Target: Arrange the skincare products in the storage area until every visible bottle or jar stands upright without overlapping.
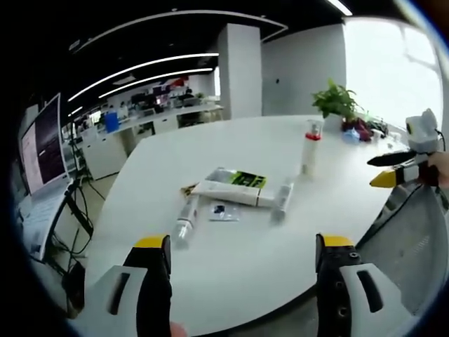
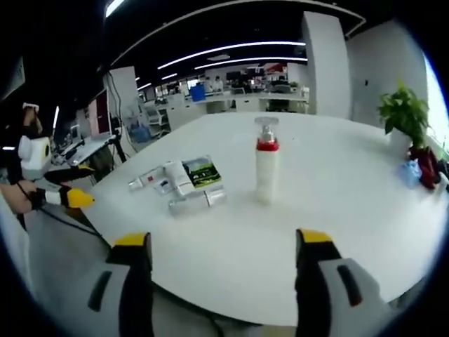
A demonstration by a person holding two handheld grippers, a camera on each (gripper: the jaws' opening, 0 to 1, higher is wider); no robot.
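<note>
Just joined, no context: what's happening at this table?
A person holds a two-jaw tool in each hand over a white table; both tools are open and hold nothing. The left tool and right tool hover at the near edge. One pump bottle with a red collar stands upright. A boxed product and two clear bottles lie flat beside it, so the arranging looks barely started.

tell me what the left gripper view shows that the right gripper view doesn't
Left gripper view: a monitor on a side desk and a small dark-printed sachet lying beside the box.

Right gripper view: nothing of note on the table that the left lacks.

Both: the white table, the upright white pump bottle with a red collar, the flat white-and-green box, two clear bottles lying down, a potted green plant, open jaws.
</note>
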